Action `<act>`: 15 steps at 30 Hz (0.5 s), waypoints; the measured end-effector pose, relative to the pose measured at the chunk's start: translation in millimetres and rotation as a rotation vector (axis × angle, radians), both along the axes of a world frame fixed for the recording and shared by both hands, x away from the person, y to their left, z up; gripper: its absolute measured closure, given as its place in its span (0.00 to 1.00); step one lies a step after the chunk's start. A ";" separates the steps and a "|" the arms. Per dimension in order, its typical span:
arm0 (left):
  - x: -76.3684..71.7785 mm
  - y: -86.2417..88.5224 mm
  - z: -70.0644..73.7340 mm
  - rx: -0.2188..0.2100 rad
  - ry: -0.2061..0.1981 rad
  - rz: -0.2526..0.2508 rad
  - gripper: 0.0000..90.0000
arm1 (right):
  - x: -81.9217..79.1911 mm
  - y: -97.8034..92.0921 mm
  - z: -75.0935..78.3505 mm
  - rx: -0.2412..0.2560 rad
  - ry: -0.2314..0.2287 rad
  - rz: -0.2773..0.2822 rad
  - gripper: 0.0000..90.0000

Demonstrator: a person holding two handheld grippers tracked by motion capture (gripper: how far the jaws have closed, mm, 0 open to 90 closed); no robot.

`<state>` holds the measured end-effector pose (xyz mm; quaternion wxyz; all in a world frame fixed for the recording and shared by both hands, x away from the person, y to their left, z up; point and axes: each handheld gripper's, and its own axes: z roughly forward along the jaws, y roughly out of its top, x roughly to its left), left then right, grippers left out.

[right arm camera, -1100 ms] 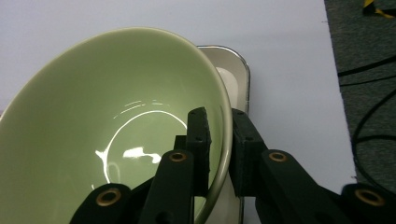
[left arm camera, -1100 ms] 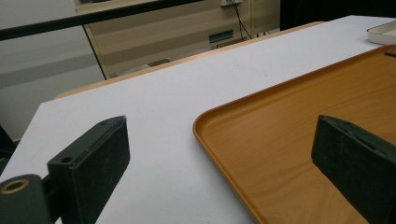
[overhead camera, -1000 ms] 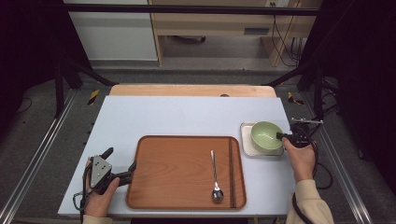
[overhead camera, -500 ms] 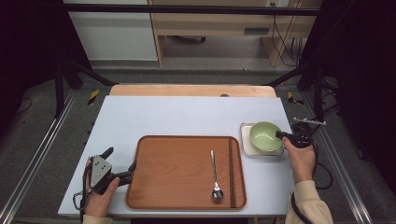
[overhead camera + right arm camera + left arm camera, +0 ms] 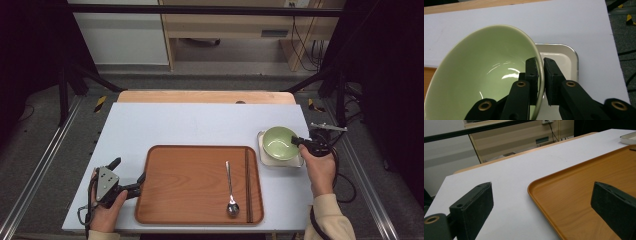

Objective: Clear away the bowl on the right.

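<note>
White table (image 5: 200, 122) carries a wooden tray (image 5: 192, 185) at its near edge, spoon (image 5: 230, 192) and chopsticks (image 5: 247, 185) inside. Right gripper (image 5: 541, 75) pinches the green bowl's (image 5: 277, 142) rim over the small white dish (image 5: 295, 162) by the right edge. Left gripper (image 5: 125, 177) gapes wide, straddling the tray's left edge.

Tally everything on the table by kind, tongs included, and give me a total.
Green bowl: 1
White square dish: 1
Wooden tray: 1
Spoon: 1
Chopsticks: 1 pair
Tongs: 2, left tongs open, right tongs shut on the bowl's rim
Total: 7
</note>
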<state>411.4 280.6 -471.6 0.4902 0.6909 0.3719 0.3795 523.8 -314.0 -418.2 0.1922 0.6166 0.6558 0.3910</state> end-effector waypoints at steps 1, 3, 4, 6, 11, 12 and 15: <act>0.0 -0.1 0.0 0.000 0.000 0.000 0.04 | -0.5 4.6 3.3 0.004 -0.009 0.011 0.92; -0.1 0.0 0.2 0.000 -0.001 0.000 0.04 | -1.0 6.4 4.7 0.008 -0.009 0.016 0.92; -0.1 0.1 0.3 0.000 -0.001 0.000 0.04 | -1.4 9.1 6.5 0.009 -0.015 0.027 0.92; -0.1 0.4 0.4 -0.001 -0.001 0.000 0.05 | -2.1 14.3 9.3 0.013 -0.022 0.046 0.92; -0.2 0.8 0.7 0.000 -0.002 0.001 0.04 | -5.1 37.6 16.9 0.015 -0.037 0.113 0.92; -0.2 0.7 0.8 0.001 -0.002 0.001 0.04 | -5.1 37.6 16.9 0.015 -0.037 0.113 0.92; -0.4 0.7 0.9 0.000 -0.003 0.001 0.04 | -6.5 54.8 18.4 0.001 -0.033 0.154 0.92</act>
